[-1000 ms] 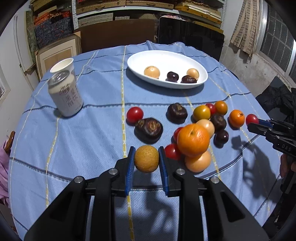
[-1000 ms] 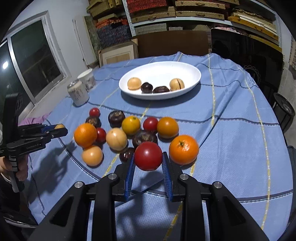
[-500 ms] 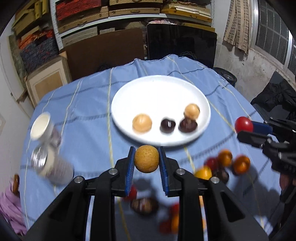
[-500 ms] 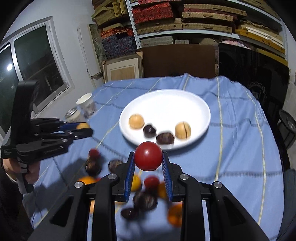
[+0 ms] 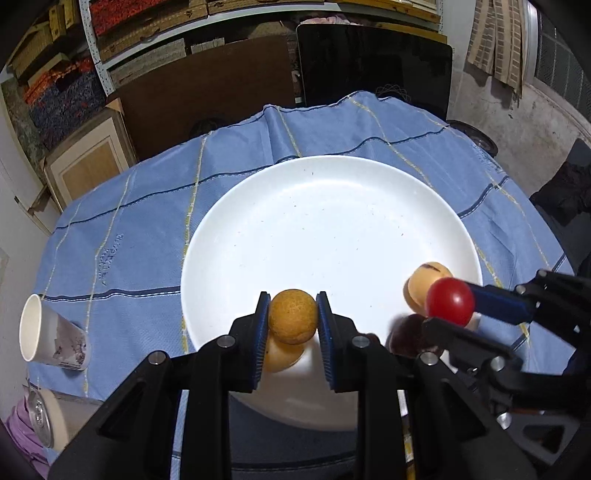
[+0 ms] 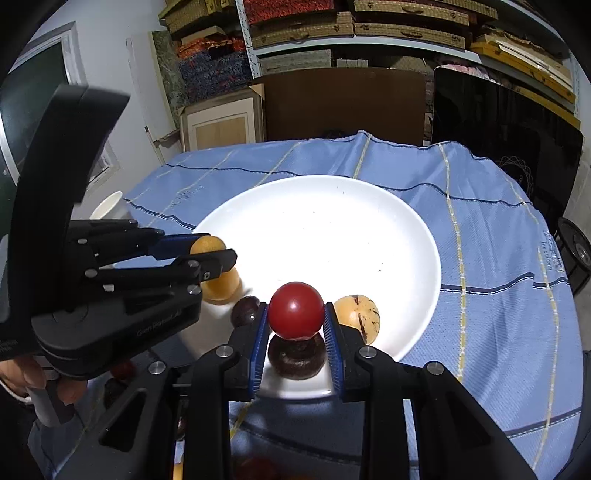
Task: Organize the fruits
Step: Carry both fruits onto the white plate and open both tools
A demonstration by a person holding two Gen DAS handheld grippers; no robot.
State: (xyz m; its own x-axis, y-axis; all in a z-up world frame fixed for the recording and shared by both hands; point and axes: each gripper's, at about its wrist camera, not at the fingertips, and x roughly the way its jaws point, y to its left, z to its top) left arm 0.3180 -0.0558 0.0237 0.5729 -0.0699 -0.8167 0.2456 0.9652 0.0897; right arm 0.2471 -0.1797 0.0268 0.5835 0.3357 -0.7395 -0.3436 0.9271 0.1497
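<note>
2 fruits ride over the plate point(image 5: 258, 206): our left gripper point(image 5: 291, 322) clamps a yellow fruit point(image 5: 292, 315), our right gripper point(image 6: 295, 324) a tomato point(image 6: 296, 311). We should lower onto bare plate, probably clear of the dark fruit point(image 6: 297, 356), then release gently.

Shelves point(image 6: 351, 22) of woven boxes, a window point(image 6: 33, 99), concrete wall point(image 5: 517, 122).
</note>
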